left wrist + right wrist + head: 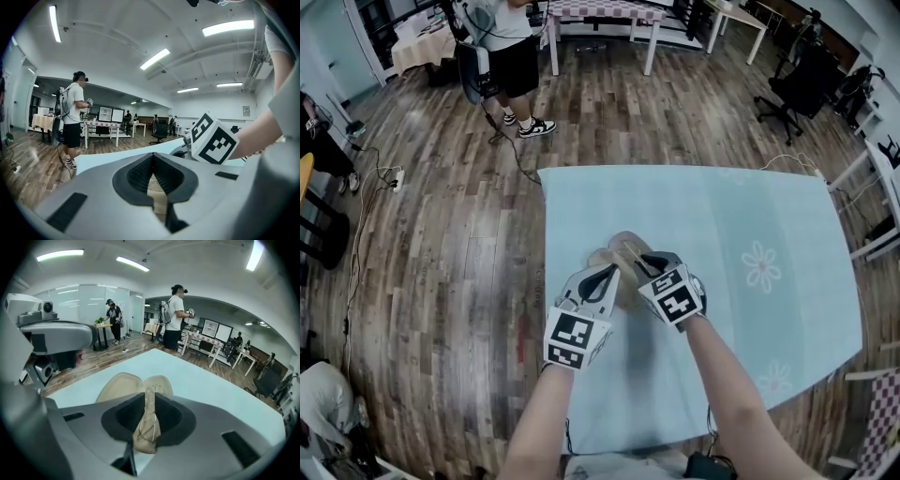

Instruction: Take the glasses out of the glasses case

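An open tan glasses case [614, 251] lies on the light blue tablecloth [741, 216], near its left side. In the right gripper view both halves of the case [123, 386] lie spread flat beyond the jaws. Thin wire glasses [149, 423] on a tan strip are pinched in my right gripper [149, 401], which is shut on them just above the case. My left gripper [153, 161] is shut on a tan edge of the case [156, 190]. In the head view the left gripper [598, 281] and right gripper [649, 267] almost touch over the case.
A person with a backpack [502, 47] stands on the wooden floor beyond the table's far left corner, with cables [380, 178] trailing nearby. An office chair [797, 89] and white tables [600, 14] stand further back. The cloth's left edge [546, 281] lies close to my left gripper.
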The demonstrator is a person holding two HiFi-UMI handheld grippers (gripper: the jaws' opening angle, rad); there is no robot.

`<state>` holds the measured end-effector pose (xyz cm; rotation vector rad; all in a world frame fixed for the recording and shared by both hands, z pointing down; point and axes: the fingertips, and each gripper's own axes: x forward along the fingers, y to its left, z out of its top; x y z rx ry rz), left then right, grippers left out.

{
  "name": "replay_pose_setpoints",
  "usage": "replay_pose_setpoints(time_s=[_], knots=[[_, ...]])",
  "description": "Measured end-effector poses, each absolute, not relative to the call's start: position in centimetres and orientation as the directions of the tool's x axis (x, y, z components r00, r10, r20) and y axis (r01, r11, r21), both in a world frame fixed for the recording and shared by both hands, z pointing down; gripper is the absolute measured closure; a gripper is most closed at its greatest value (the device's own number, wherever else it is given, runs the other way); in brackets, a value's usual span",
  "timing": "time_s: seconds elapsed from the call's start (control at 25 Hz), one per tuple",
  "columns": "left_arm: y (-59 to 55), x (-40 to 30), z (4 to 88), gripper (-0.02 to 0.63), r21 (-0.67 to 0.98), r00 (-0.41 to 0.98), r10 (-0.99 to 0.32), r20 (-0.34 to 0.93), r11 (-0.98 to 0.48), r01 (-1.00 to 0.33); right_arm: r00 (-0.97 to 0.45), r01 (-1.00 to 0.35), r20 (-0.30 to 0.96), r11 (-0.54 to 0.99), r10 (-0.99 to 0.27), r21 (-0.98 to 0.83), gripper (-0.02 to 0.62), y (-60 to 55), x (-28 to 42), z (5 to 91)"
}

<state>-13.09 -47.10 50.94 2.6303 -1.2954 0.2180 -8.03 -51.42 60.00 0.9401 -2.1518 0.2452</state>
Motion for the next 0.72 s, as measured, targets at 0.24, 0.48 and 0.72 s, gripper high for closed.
replay_pose_setpoints(time_s=[0.24,0.48,0.72], knots=[[-47.4,-13.6,51.9,0.6,0.129,0.6,-0.766,0.229,-0.587,-0.799,-0.368,-0.684,0.779,0.715,-0.508,0.143,0.523,-52.5,-7.6,62.4],[-47.8,-13.9,52.7,0.6,0.139,0.597,-0.766,0.238,-0.581,-0.802,-0.302,-0.654,0.835,0.737,-0.46,0.17,0.535,-53.1,-7.5,64.1],[-47.9,-14.0,53.5,0.6,0.157,0.597,-0.766,0.239,-0.576,-0.802,-0.245,-0.639,0.88,0.75,-0.407,0.169,0.54,-53.2,-7.2,65.1]])
